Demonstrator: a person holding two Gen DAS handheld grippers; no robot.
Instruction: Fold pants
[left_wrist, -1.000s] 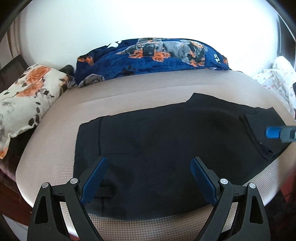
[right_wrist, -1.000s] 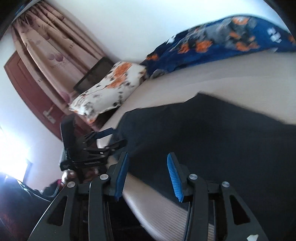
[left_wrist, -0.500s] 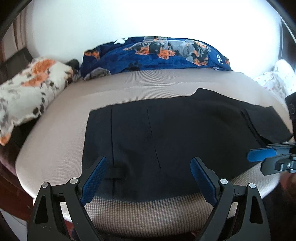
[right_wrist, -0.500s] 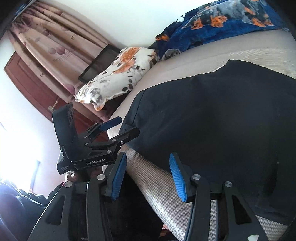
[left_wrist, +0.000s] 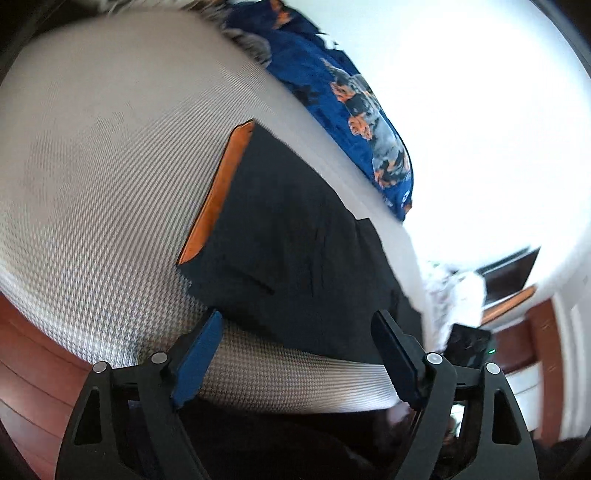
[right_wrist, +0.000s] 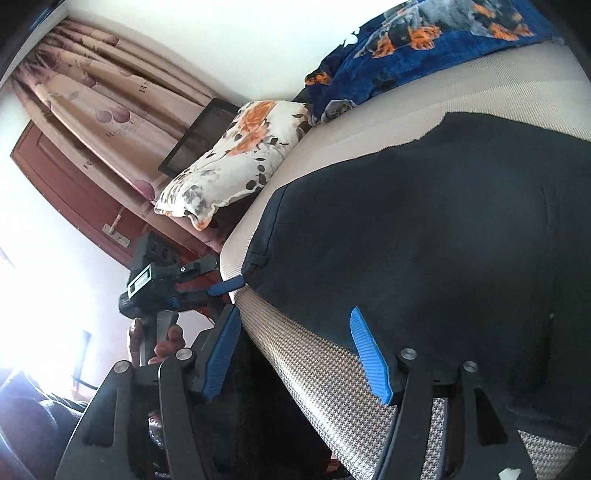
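— Across the bed's (right_wrist: 388, 129) woven beige cover, what lies there?
— Black pants (right_wrist: 443, 229), smooth and matte, spread flat near the front edge; the waistband end (left_wrist: 218, 192) shows an orange lining strip.
— And the tools?
— The left tool (left_wrist: 295, 354) hangs just before that edge, jaws apart and just closing, gripping nothing. The right tool (right_wrist: 295, 354), ribbed blue pads, has just been spreading over the houndstooth border, empty too.

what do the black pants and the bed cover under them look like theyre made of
The black pants look like a matte woven cloth, smooth with faint creases and a stitched belt loop; the exact fibre is unclear. The bed cover looks like a coarse woven textile, with a fine beige and white houndstooth weave showing.
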